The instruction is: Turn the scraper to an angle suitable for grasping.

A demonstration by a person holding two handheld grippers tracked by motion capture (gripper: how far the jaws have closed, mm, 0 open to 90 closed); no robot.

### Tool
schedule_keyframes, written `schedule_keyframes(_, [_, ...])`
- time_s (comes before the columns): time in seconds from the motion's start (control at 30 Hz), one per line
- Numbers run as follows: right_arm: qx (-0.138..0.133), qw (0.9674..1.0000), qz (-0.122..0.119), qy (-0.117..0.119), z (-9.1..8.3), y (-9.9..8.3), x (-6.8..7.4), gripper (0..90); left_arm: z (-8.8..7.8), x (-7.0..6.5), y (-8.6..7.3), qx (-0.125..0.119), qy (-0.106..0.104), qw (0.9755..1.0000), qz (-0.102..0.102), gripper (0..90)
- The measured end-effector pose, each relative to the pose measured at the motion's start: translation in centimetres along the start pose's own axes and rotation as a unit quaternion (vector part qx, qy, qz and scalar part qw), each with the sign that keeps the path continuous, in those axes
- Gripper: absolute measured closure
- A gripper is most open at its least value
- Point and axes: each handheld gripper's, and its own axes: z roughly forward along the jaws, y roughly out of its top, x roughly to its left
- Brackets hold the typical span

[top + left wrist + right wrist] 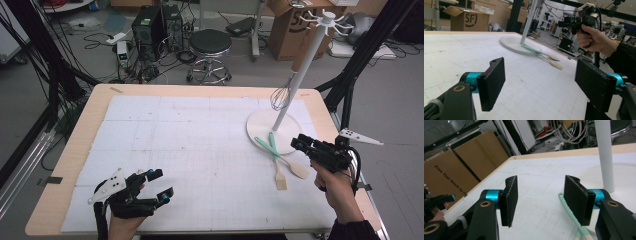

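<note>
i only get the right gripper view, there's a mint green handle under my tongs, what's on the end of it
Observer: A flat wooden head. It is a spatula, and a second spatula lies crossed over it.
Operator: anything hanging up there on the stand
Observer: Yes, a whisk hangs beside the pole, above the far side of the round base.
Operator: and my other hand
Observer: The left tongs are open with nothing between them, at the near left of the table, well away from the spatulas.
</note>
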Motion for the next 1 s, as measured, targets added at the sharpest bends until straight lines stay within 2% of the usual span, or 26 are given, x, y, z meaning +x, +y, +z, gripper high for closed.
schedule_keyframes(0.37, [0.026, 0.9993, -0.010, -0.024, 0.6, -0.2, -0.5, 44.7, -0.1, 0.1, 0.0, -0.002, 0.002, 1.0000, -0.002, 25.1])
schedule_keyframes(0.6, [0.022, 0.9995, -0.006, -0.023, 0.4, -0.4, -0.8, 44.6, 0.0, 0.2, 0.0, -0.001, 0.004, 1.0000, -0.002, 25.1])
schedule_keyframes(1.0, [0.034, 0.9992, -0.001, -0.023, 0.7, -1.0, -1.2, 44.3, -0.1, 0.4, -0.1, -0.002, 0.004, 1.0000, -0.007, 25.1])
